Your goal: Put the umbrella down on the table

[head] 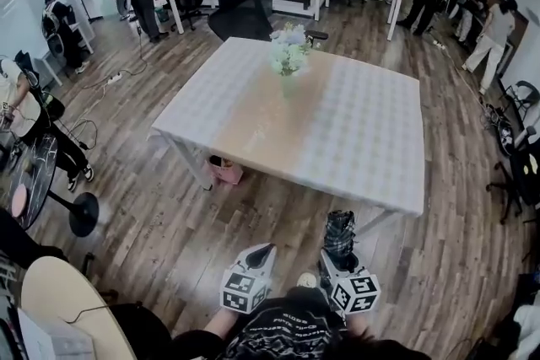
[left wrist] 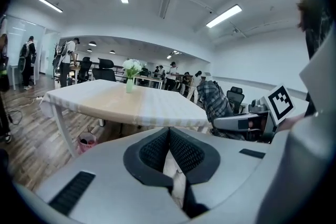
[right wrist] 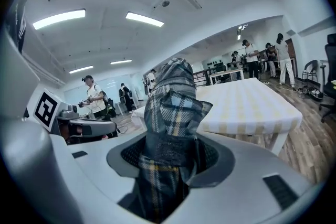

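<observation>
Umbrella: folded, plaid, clamped in the right gripper, just short of the table. Left gripper: jaws together, empty. Risk: the soft fabric may slip from the single grip, or a long reach may topple the flower vase.

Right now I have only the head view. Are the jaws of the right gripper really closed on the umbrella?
Observer: Yes. In the right gripper view, the jaws of the right gripper press on the folded plaid umbrella from both sides, and it stands up between them.
Operator: And the left gripper, does it carry something?
Observer: No. In the left gripper view, the jaws of the left gripper are together, with nothing between them.
</observation>
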